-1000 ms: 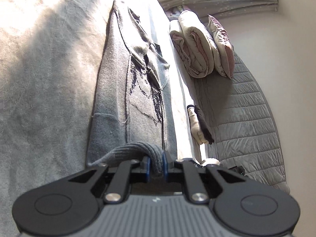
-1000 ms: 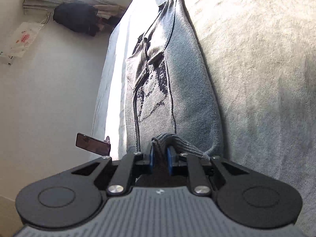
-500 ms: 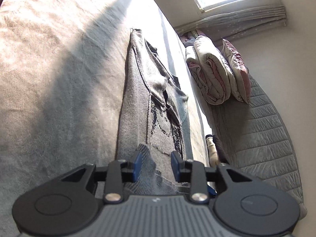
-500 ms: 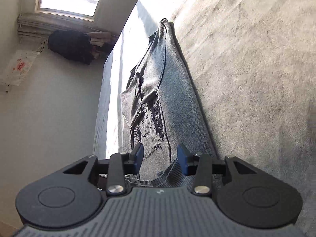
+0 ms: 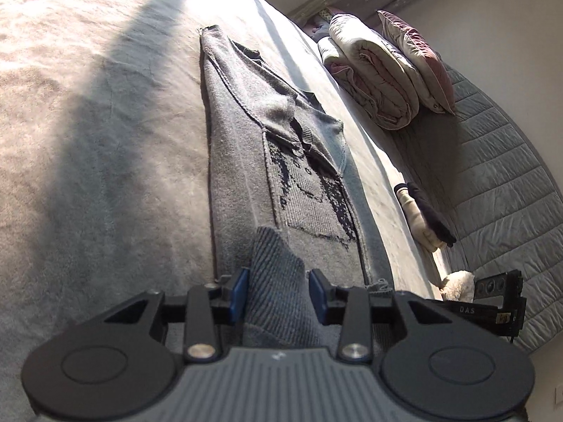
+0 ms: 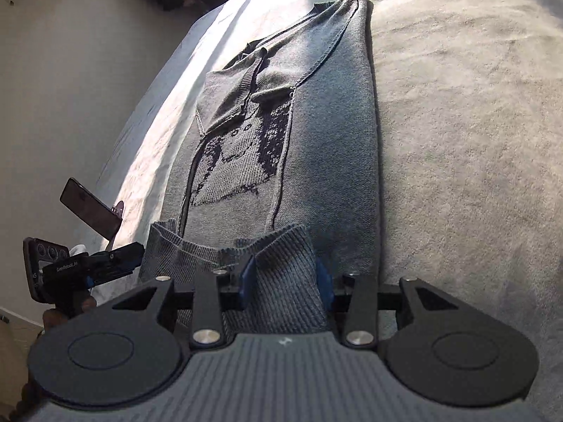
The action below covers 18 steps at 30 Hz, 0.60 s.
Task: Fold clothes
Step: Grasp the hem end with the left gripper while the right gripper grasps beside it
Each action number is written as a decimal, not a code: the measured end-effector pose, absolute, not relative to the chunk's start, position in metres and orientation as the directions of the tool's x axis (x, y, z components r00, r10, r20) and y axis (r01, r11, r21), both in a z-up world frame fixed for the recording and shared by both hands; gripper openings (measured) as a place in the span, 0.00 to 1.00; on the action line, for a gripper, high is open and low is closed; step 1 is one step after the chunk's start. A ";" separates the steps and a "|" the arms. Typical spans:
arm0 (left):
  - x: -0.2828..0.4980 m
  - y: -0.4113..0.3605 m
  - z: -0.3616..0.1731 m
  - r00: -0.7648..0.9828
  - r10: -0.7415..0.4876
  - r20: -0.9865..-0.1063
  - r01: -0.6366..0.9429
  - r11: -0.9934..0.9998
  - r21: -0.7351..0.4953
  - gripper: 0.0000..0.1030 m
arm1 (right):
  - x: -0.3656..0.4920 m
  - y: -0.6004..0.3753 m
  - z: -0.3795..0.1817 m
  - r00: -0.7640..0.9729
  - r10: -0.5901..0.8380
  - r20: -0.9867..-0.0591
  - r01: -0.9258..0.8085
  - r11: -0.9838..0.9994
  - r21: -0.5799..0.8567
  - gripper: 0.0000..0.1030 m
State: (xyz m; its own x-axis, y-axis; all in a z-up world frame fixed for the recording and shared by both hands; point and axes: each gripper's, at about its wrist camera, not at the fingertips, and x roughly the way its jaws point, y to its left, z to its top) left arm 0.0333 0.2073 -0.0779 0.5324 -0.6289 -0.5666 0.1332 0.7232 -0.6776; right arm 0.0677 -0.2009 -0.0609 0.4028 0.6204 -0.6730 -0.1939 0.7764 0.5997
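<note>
While the grey bedspread [image 5: 88, 176] fills most of both views, the grey knit sweater [image 6: 327, 147] lies flat on it, folded into a long narrow strip. Its ribbed hem [image 5: 278, 281] sits between the left gripper [image 5: 278, 293], jaws opening, and the right gripper [image 6: 285, 283], jaws closing, neither clearly pinching.
</note>
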 end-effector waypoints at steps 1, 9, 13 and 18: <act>0.033 0.205 -0.078 0.526 -0.633 -0.568 0.144 0.725 -0.674 0.37 | 0.067 -0.201 -0.061 0.405 0.617 -0.675 -0.200 0.780 0.593 0.37; 0.040 0.202 -0.083 0.479 -0.698 -0.531 0.147 0.661 -0.736 0.09 | 0.066 -0.209 -0.060 0.440 0.634 -0.636 -0.156 0.751 0.641 0.10; 0.040 0.219 -0.090 0.524 -0.749 -0.405 0.094 0.523 -0.847 0.09 | 0.068 -0.224 -0.056 0.514 0.647 -0.563 -0.098 0.697 0.711 0.10; 0.042 0.237 -0.119 0.538 -0.728 -0.426 -0.109 0.440 -0.891 0.09 | 0.078 -0.238 -0.076 0.544 0.582 -0.605 0.044 0.700 0.713 0.07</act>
